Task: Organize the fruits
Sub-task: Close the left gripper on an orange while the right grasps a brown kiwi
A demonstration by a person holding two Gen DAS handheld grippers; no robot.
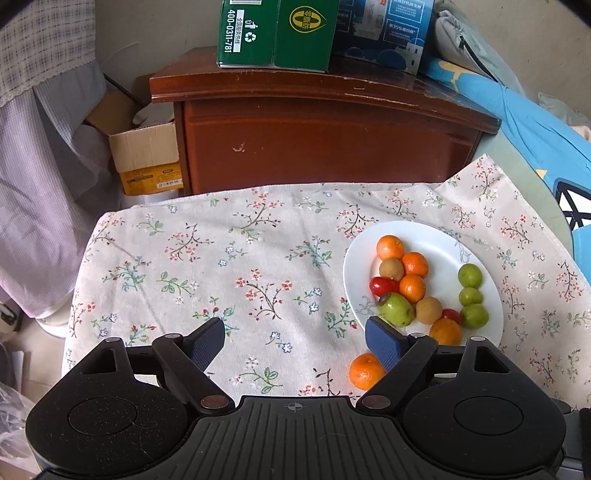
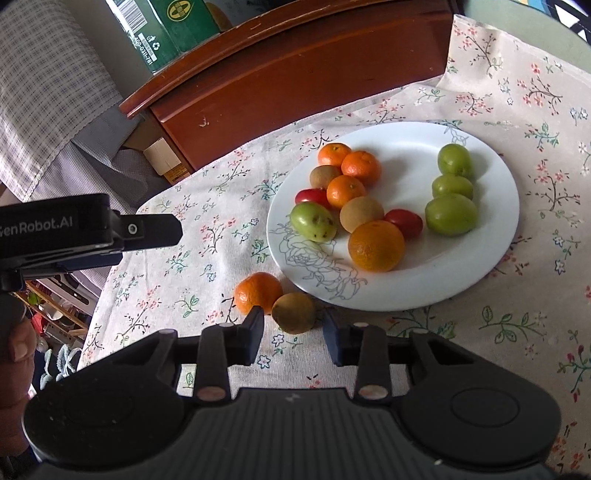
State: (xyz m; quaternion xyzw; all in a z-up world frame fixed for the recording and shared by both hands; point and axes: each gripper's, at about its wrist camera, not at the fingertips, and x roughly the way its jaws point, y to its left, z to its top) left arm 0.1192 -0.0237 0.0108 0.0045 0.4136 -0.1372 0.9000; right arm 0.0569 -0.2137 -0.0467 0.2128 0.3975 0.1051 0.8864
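Observation:
A white plate (image 1: pixel 436 236) (image 2: pixel 406 140) on the floral tablecloth holds mandarins, green fruits, cherry tomatoes and brown fruits. A large orange (image 2: pixel 376 245) lies near its front. Off the plate, a loose mandarin (image 2: pixel 256 291) (image 1: pixel 365 371) and a brown fruit (image 2: pixel 293 313) lie side by side on the cloth. My right gripper (image 2: pixel 293 321) is low over the cloth. The brown fruit sits between its fingertips with small gaps on both sides. My left gripper (image 1: pixel 295 328) stands wide open over bare cloth, its right finger (image 1: pixel 382 343) beside the loose mandarin and the plate's edge.
A red-brown wooden cabinet (image 1: pixel 325 140) stands behind the table with a green carton (image 1: pixel 273 33) on top. A cardboard box (image 1: pixel 147 155) sits to its left and blue fabric (image 1: pixel 535 122) to the right. The left tool's black body (image 2: pixel 74 229) and a hand (image 2: pixel 14 350) show in the right wrist view.

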